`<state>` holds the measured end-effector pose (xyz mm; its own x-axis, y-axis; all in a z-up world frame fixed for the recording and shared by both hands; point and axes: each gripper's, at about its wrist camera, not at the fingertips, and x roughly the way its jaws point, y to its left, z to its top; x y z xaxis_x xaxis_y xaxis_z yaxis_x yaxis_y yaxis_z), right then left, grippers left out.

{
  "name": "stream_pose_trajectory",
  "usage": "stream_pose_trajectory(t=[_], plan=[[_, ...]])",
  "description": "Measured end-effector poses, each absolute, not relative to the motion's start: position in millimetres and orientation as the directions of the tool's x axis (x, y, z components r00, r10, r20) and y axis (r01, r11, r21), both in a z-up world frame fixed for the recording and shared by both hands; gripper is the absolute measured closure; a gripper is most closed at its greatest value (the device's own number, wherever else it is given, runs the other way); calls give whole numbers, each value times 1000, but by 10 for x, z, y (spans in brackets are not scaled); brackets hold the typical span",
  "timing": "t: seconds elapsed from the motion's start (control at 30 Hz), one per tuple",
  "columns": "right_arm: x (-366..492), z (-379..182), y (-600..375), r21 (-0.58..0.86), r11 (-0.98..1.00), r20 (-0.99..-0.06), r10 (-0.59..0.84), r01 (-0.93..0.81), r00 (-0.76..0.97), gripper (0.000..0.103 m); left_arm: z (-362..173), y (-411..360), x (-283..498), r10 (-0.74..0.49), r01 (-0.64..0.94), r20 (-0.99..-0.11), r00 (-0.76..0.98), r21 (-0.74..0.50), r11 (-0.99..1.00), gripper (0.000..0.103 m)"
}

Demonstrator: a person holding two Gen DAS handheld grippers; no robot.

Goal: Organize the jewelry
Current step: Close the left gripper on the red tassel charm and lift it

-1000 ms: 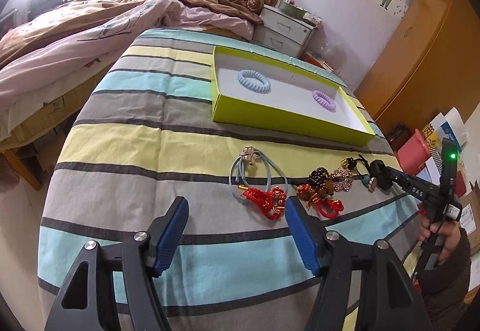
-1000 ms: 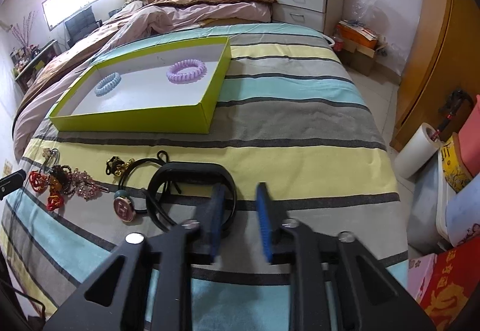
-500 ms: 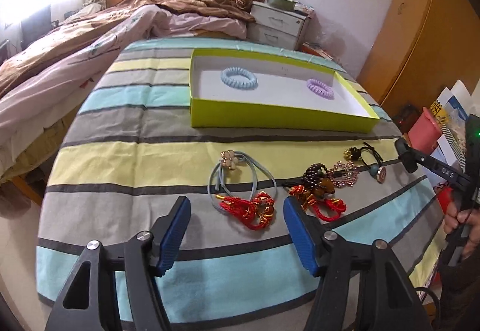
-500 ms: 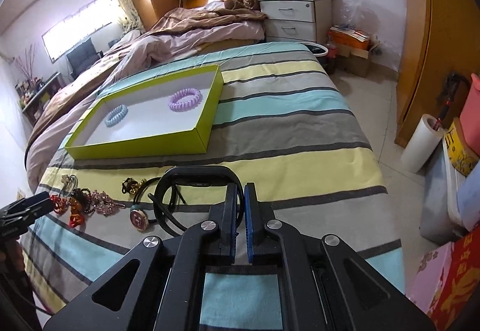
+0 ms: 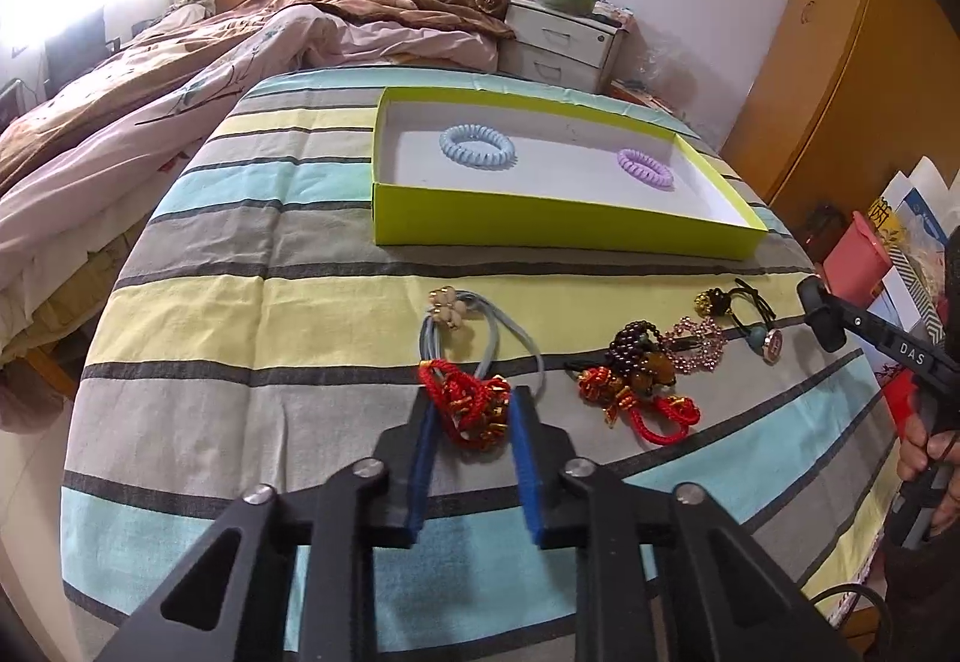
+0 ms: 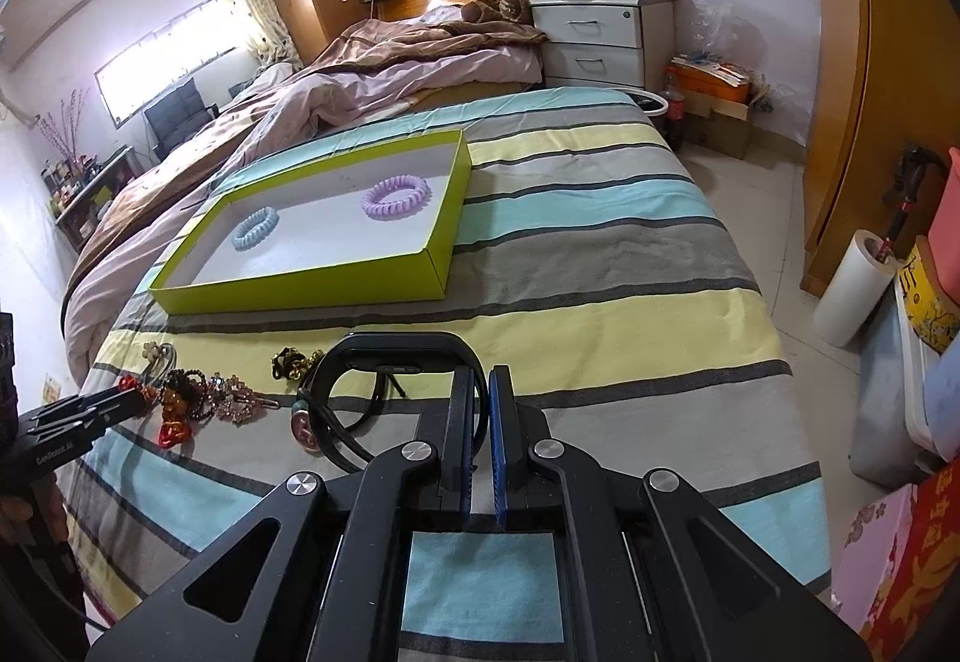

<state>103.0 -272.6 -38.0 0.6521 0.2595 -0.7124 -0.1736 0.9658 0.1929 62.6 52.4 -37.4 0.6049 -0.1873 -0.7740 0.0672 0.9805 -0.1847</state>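
A green box point(image 5: 558, 224) on the striped bed holds a blue coil band point(image 5: 477, 148) and a purple coil band point(image 5: 645, 168). In front of it lie a red knotted bracelet point(image 5: 465, 404), a grey hair tie with a flower point(image 5: 447, 308), a beaded red charm point(image 5: 636, 380) and other pieces. My left gripper point(image 5: 471, 410) has its jaws narrowed around the red bracelet, pads close on both sides. My right gripper point(image 6: 480, 392) is shut on a black wristband point(image 6: 396, 356), held above the bed. The box also shows in the right wrist view point(image 6: 300, 290).
A rumpled quilt point(image 5: 180, 80) covers the bed's far left. A white nightstand point(image 6: 600, 44) stands beyond the bed. A wooden wardrobe point(image 6: 870, 62), a white roll point(image 6: 852, 290) and boxes stand on the floor at the right.
My left gripper has moved forward and narrowed its jaws around the red bracelet. My right gripper closed on the black wristband and lifted it a little.
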Motion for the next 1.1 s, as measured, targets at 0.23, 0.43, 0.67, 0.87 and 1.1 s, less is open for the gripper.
stream_pose_trajectory(t=[0.23,0.43,0.67,0.87,1.1], plan=[[1013,-390,-2727,193,966,-710,257,-170,656,98,-341,554,578,-190,62,-762,618,-194,979,92],[991,-394,-2719,196,966,-707,259,-170,658,98,-277,580,509,-198,64,-743,639,-205,977,92],[958,-381,-2725,197,966,-704,260,-169,661,98,-157,639,432,-226,75,-697,680,-241,968,92],[918,-379,-2724,202,964,-702,265,-172,661,98,-176,665,413,-230,62,-701,676,-257,965,92],[909,-380,-2710,204,962,-700,273,-182,660,98,-288,717,301,-246,62,-734,633,-268,961,92]])
